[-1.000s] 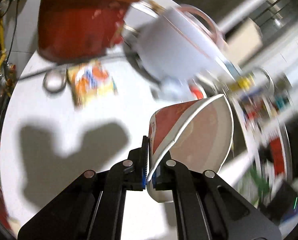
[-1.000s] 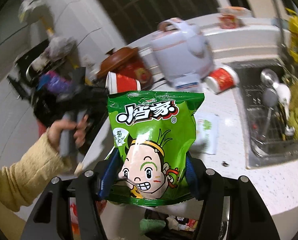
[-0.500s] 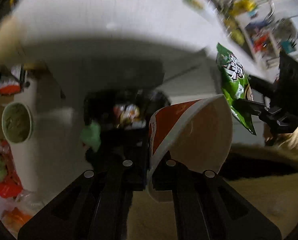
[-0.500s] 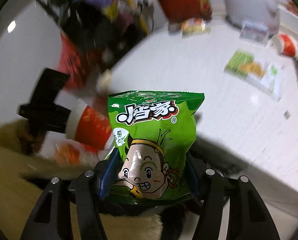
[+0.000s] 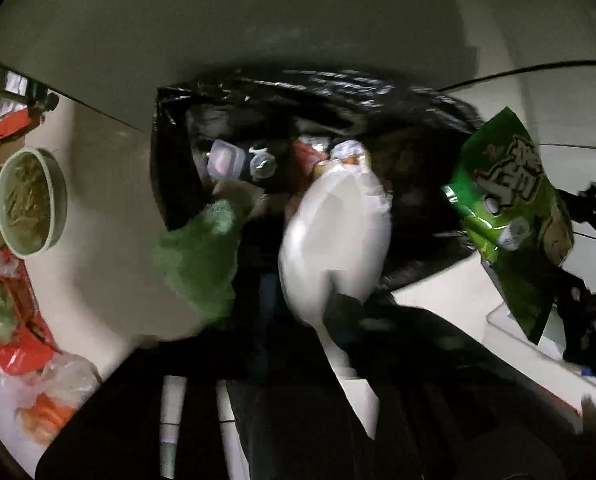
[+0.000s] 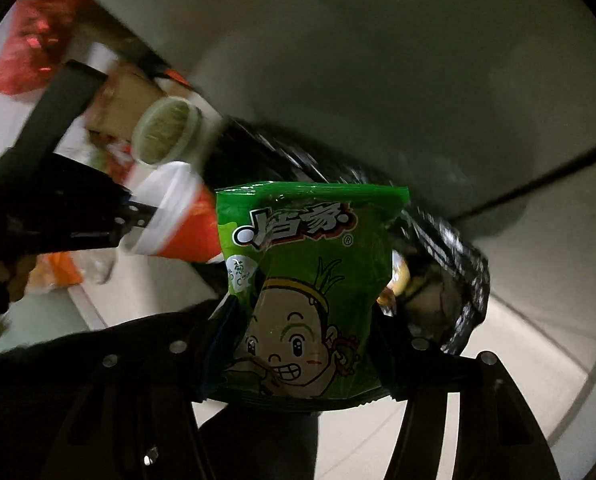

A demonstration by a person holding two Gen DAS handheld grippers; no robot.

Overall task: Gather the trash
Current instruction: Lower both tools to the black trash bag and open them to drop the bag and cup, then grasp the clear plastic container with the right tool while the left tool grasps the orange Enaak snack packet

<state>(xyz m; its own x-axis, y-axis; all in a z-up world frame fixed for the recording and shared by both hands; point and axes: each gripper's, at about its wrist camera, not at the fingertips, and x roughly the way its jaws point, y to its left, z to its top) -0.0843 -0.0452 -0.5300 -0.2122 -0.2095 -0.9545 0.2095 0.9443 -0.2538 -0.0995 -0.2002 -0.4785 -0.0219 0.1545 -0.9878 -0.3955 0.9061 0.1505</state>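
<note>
Over the black bin bag [image 5: 322,92]: left gripper [image 5: 298,368], jaws just opened, lets the light, crushable paper cup [image 5: 334,240] slip; right gripper [image 6: 302,364] pinches the limp, slippery snack packet [image 6: 310,280] by its lower sides.

Green snack bag [image 6: 310,292] between the right claw's fingers, large white Chinese brand characters outlined in red across its top, ® mark just right of them, small illegible print at left

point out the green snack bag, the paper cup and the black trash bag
green snack bag [image 6: 310,280]: right wrist view, printed front, below the logo
paper cup [image 5: 334,240]: left wrist view, white inside wall
black trash bag [image 5: 298,84]: left wrist view, far rim of its opening
</note>
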